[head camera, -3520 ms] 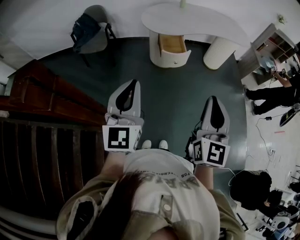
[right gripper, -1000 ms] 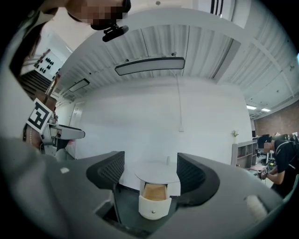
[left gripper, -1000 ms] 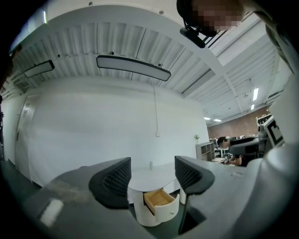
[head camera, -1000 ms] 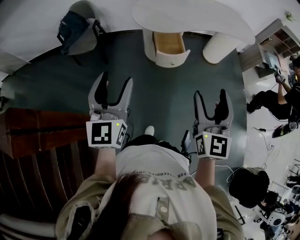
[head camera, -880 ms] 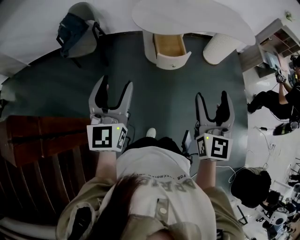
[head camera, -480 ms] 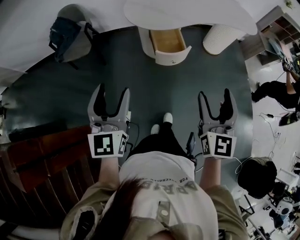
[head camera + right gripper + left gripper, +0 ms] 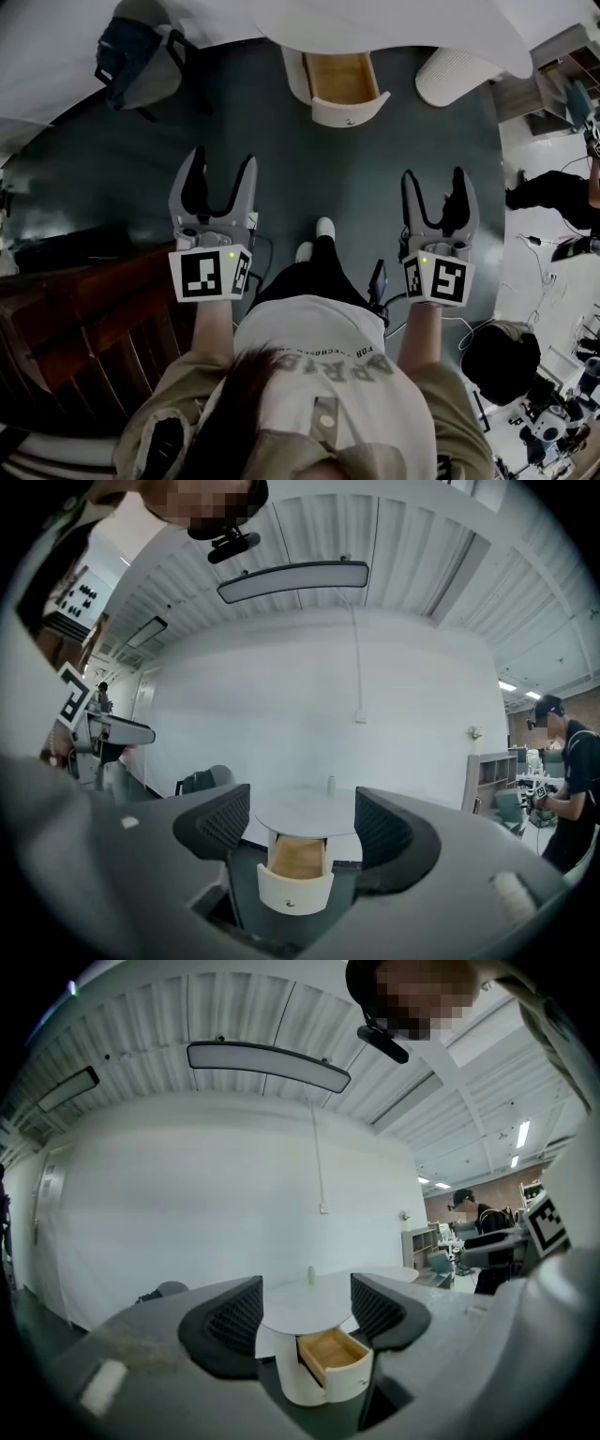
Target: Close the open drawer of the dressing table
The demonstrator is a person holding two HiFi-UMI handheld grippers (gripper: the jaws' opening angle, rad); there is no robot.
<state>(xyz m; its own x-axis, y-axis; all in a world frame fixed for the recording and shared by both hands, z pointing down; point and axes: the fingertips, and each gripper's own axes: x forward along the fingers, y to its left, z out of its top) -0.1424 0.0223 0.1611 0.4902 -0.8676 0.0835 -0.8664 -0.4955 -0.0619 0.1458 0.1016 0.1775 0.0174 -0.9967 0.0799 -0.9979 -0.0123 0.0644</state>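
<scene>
Drawer open, jutting from white pedestal under counter, ahead across floor. Left gripper, right gripper: fingers spread, empty, well apart from it. Likely light, rigid, free-sliding: push curved front near knob.

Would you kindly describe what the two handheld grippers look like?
Both the left gripper and right gripper have light grey shells, curved fingers with dark ribbed pads, and a white cube bearing black square markers and a small green light.
</scene>
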